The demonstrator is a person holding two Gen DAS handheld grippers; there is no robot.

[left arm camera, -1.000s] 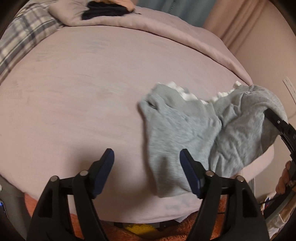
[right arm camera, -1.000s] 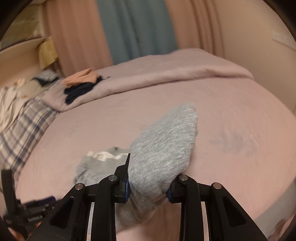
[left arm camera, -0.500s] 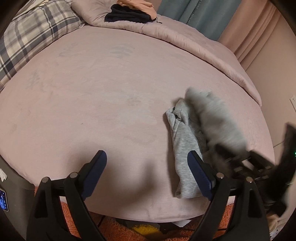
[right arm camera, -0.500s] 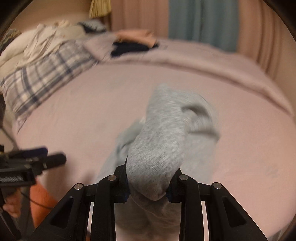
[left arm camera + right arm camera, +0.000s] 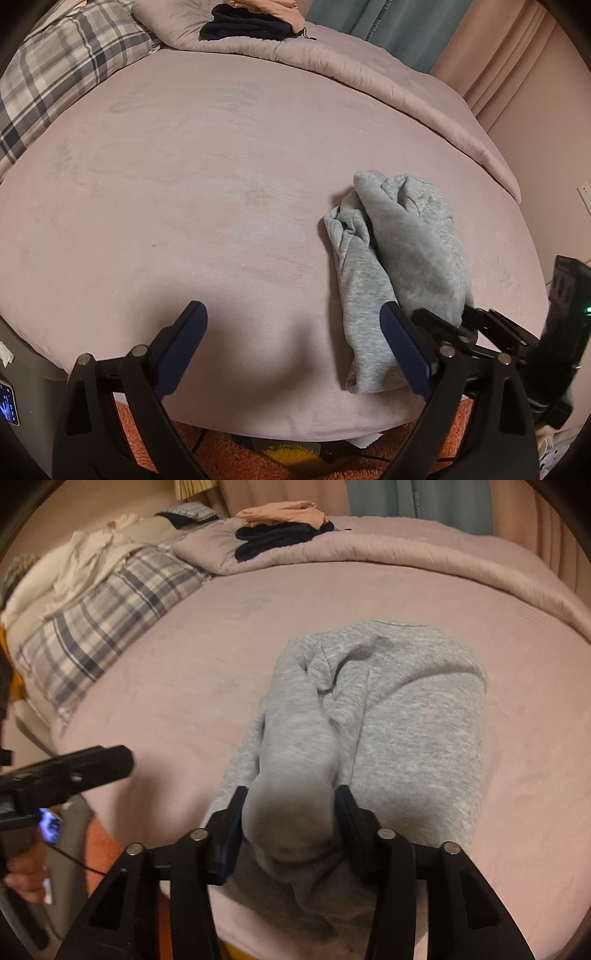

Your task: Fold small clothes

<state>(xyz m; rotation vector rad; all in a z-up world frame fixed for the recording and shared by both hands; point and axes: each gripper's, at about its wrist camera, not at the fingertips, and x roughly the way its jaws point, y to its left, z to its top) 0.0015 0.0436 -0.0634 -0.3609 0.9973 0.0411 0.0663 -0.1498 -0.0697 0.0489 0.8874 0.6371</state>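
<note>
Two views. Left wrist: left gripper (image 5: 291, 341), jaws wide apart and empty; grey garment (image 5: 395, 258) lies ahead-right on the bed (image 5: 184, 184), long axis running away. Right wrist: right gripper (image 5: 290, 808) clamped on the garment's near fold, clearly the nearer tool.

In the right wrist view, the roll of the grey garment (image 5: 388, 716) between the right gripper (image 5: 290, 808) fingers is motion-blurred, and its lower end runs behind the gripper frame at the bottom centre. At the left edge, the left gripper (image 5: 66, 771) and the hand (image 5: 22, 875) holding it are cut off. In the left wrist view, the right gripper (image 5: 461, 325) at lower right is blurred, partly hidden behind the left gripper's finger (image 5: 406, 347). The small screen (image 5: 7, 404) at lower left is clipped and unreadable.
</note>
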